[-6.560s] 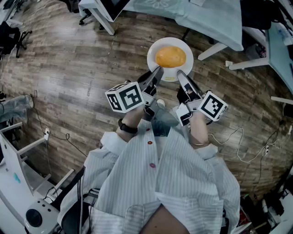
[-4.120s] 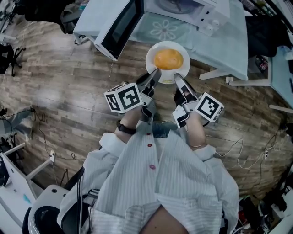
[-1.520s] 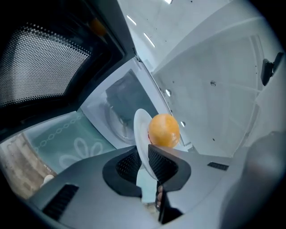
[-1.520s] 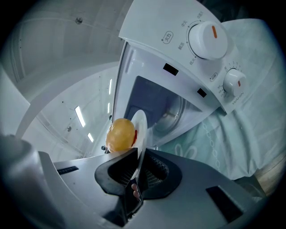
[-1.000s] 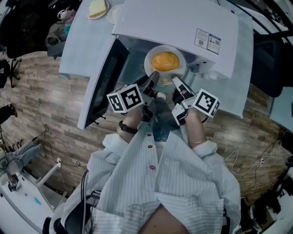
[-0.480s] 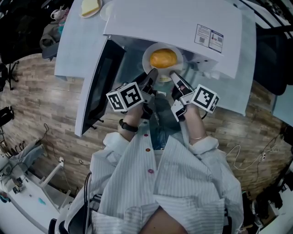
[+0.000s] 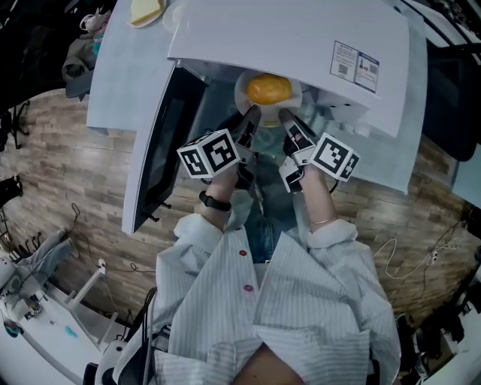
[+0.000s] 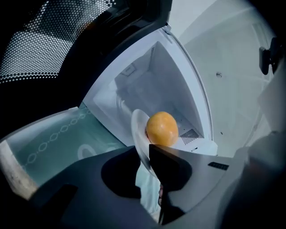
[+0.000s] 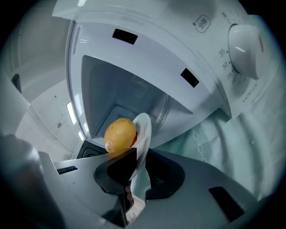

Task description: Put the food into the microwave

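A white plate bearing a round orange food hangs at the mouth of the open white microwave, half under its top edge. My left gripper is shut on the plate's near-left rim and my right gripper on its near-right rim. Both pairs of jaws have just been opening slightly, with the rim still pinched. In the left gripper view the plate and food stand before the lit cavity. The right gripper view shows the same plate and food.
The microwave's door swings open to the left. Its dial sits right of the cavity. The microwave stands on a table with a pale cloth; another plate with yellowish food lies at its far left. Wooden floor lies around.
Both grippers have carried the plate forward and down, from in front of the microwave's opening to partly under its top edge. The person has stepped closer to the table.
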